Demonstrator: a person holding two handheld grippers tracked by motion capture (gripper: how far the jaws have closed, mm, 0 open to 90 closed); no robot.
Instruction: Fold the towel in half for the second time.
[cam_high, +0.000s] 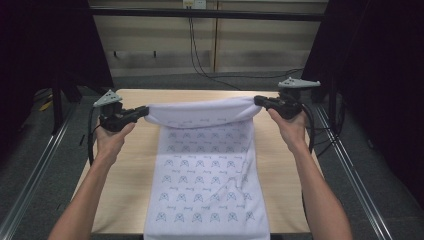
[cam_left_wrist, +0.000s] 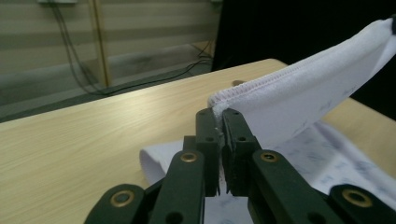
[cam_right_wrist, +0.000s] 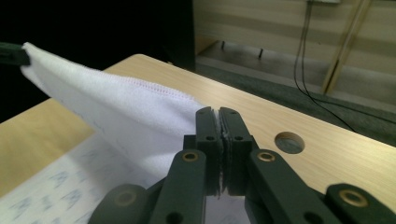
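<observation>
A white towel printed with small blue motifs lies lengthwise on the wooden table, its near end hanging over the front edge. Its far edge is lifted off the table and stretched between both grippers. My left gripper is shut on the far left corner, and my right gripper is shut on the far right corner. In the left gripper view the jaws pinch the towel's stitched hem. In the right gripper view the jaws clamp the cloth the same way.
A round hole is cut in the tabletop near the far right corner. Black cables run down the back wall onto the floor. Metal rails flank the table on both sides, with dark curtains beyond.
</observation>
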